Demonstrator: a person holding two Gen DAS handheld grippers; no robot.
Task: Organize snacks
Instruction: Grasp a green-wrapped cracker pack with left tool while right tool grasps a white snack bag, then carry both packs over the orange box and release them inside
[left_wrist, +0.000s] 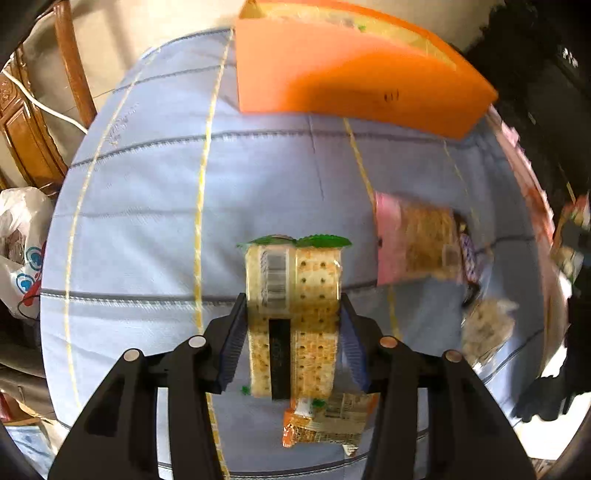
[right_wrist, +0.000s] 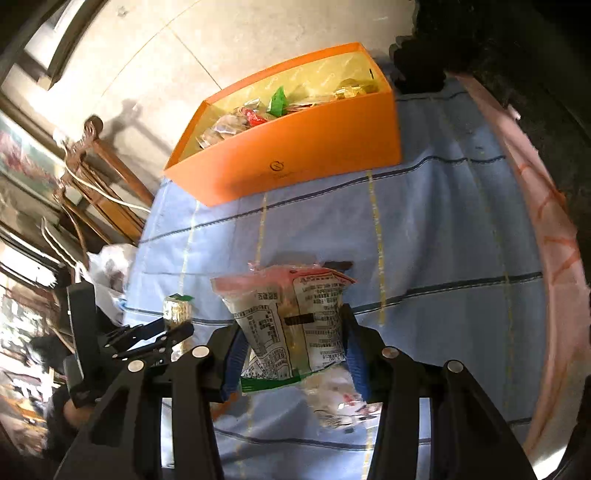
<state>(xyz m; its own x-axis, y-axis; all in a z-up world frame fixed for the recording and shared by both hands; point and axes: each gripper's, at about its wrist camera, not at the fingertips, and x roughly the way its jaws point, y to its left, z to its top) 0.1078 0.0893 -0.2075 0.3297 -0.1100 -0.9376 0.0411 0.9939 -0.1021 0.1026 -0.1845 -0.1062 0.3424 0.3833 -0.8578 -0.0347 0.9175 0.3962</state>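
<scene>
Blue cloth (left_wrist: 147, 184) with yellow and dark stripes covers the table, filling most of both views under the jaws.

Orange box (right_wrist: 295, 162) sits on the cloth well ahead of both grippers, open top, already holding a heap of wrapped snacks (right_wrist: 258, 118). In the left view only its near wall shows, far ahead of the jaws.

Right gripper (right_wrist: 295, 350): jaws partly closed, pads pressing both sides of a printed snack bag (right_wrist: 291, 317), label side up, bag raised off the cloth. More wrapped packets (right_wrist: 340, 402) lie on the cloth beneath the jaws, blurred.

Left gripper (left_wrist: 293, 343): jaws partly closed, pads gripping a cracker pack (left_wrist: 293, 295) by its sides, green-edged end pointing away from the jaws, clear of the cloth. An orange-ended packet (left_wrist: 325, 421) lies on the cloth below the jaws. A pink-wrapped cracker pack (left_wrist: 417, 240) lies right of the jaws, blurred.
</scene>
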